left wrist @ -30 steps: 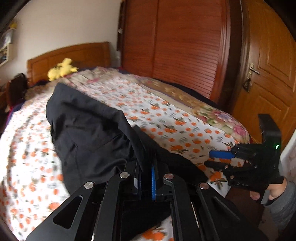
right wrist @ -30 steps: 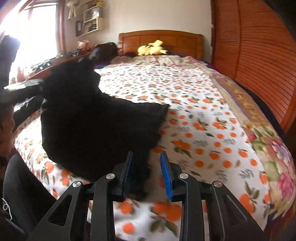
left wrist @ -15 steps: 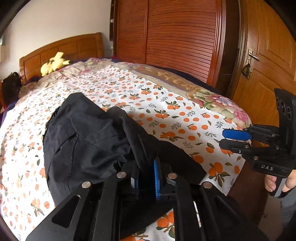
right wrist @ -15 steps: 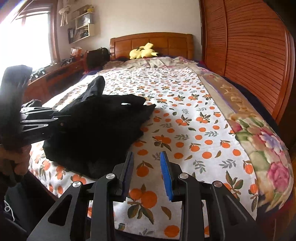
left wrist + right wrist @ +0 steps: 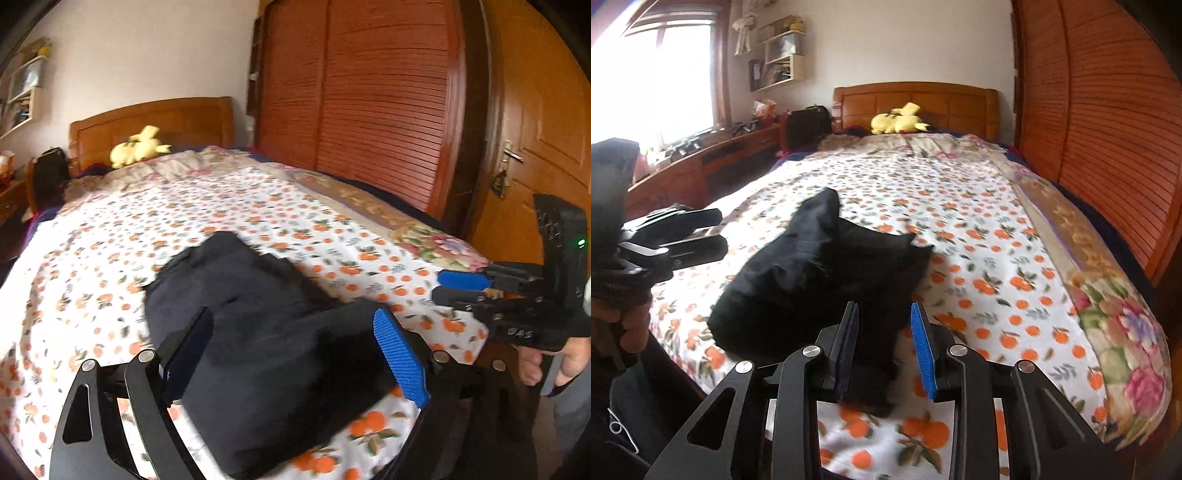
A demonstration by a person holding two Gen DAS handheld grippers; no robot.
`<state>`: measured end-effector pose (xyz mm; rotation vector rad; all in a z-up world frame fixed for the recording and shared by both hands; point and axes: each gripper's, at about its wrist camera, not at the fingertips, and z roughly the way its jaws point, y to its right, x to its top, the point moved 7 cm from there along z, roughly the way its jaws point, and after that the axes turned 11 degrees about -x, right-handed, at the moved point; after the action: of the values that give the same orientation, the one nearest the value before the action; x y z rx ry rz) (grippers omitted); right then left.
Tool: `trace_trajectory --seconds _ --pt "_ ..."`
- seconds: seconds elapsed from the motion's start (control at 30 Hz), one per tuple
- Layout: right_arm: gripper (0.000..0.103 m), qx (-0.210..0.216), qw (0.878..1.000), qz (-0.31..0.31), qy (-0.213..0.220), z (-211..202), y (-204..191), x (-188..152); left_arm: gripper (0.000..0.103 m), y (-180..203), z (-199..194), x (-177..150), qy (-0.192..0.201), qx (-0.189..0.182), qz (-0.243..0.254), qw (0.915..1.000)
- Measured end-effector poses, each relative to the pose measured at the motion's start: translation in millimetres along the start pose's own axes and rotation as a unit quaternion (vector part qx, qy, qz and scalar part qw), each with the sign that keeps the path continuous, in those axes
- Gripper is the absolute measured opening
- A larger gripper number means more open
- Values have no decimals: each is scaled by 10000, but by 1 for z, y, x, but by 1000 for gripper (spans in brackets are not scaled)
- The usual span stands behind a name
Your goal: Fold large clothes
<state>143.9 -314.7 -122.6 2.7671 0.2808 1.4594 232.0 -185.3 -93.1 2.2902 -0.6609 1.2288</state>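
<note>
Yellow plush toy (image 5: pixel 897 123) by headboard (image 5: pixel 916 99)

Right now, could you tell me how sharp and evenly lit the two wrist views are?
Left wrist view: the patterned bedspread and black garment are smeared by motion blur, and the wardrobe bows with fisheye distortion. Right wrist view: the window is blown out white, the garment is a near-featureless black with soft edges, and the yellow plush toy reads fairly sharp.

Between the left gripper (image 5: pixel 295 354)'s jaws, the dark garment (image 5: pixel 258 332) blurs, its near edge cut off by the frame. Beyond the jaws, the bedspread (image 5: pixel 110 236) print smears (motion blur). Shelf items (image 5: pixel 783 48) beyond the right jaws are too small to identify.
</note>
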Motion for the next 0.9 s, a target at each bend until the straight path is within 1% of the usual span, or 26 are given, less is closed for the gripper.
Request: trace_trajectory --seconds 0.03,0.07,0.1,0.17,0.27,0.33,0.43,0.5,0.6,0.67,0.73,0.8,0.9 --pt "29 59 10000 -27 4 3 -7 3 90 -9 -4 -3 4 69 -39 10000" --pt "31 100 9999 -45 8 5 -12 5 90 -20 -9 -6 16 174 -86 9998" --pt "38 146 9999 -60 22 7 -19 9 91 -31 -14 -10 22 275 -124 9995" --pt "45 256 9996 -65 54 15 -34 16 93 -48 -23 -18 23 396 -210 9990" --pt "46 340 9993 -139 13 27 -53 23 94 -70 -34 -30 -10 531 -303 9981" --pt "46 377 9991 -138 -125 42 -63 23 94 -86 -43 -38 11 682 -325 9971" --pt "46 443 9983 -58 -377 60 -68 16 94 -104 -51 -46 29 714 -470 9963" --pt "10 626 9966 -92 -519 65 -73 11 94 -114 -54 -52 59 762 -545 9956" --pt "6 667 9970 -79 -391 57 -76 11 94 -122 -53 -59 52 745 -613 9953" --pt "5 656 9977 38 -138 42 -71 17 94 -126 -50 -62 29 724 -639 9953" --pt "4 485 9987 86 90 27 -64 22 94 -127 -47 -63 33 696 -626 9956" --pt "3 359 9989 211 225 12 -53 23 95 -128 -45 -63 43 672 -611 9959" --pt "3 -32 9997 180 161 7 -40 11 94 -130 -41 -62 64 598 -617 9963"
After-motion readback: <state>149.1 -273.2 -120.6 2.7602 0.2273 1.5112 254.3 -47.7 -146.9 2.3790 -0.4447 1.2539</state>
